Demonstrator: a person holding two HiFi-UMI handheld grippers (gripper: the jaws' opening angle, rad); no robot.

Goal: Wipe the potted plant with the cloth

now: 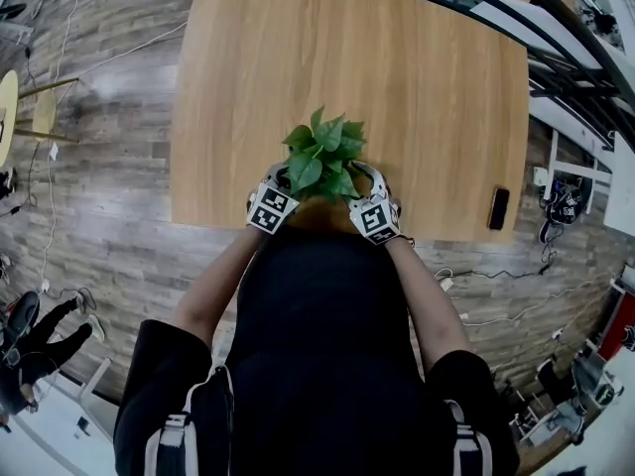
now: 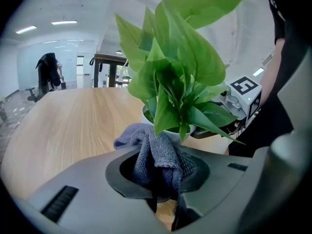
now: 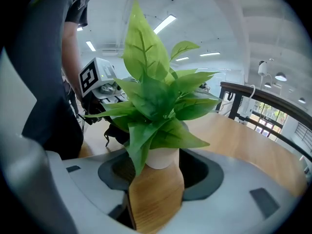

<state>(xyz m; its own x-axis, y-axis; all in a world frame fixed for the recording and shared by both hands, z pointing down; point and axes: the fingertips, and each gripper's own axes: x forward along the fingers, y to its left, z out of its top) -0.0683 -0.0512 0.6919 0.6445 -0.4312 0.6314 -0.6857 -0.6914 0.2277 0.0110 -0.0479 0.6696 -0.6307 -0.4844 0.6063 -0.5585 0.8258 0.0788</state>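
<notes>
**Head view.** The potted plant (image 1: 322, 157) stands on the wooden table (image 1: 417, 77), close to the edge nearest the person. The left gripper (image 1: 277, 183) lies just beside the plant on its left and the right gripper (image 1: 368, 180) just beside it on its right. Their marker cubes sit on the side of the plant toward the person. A dark phone (image 1: 498, 208) lies well apart to the plant's right, also near that table edge.

**Left gripper view.** The jaws are drawn together on a bunched grey-blue cloth (image 2: 157, 155). The cloth fills the gap between them and bulges out toward the plant. Its top fold reaches the rim of the white pot (image 2: 165, 129), just under the lowest leaves (image 2: 180, 72). Whether cloth and pot touch cannot be told. The right gripper's marker cube (image 2: 244, 88) shows beyond the plant, to its right.

**Right gripper view.** The jaws stand apart and grip nothing. The white pot (image 3: 161, 157) sits upright on the table in the gap between them. Contact between the pot and either jaw cannot be made out. The leaves (image 3: 151, 96) spread above the jaws. The left gripper's marker cube (image 3: 91, 77) appears beyond the plant, to its left.
</notes>
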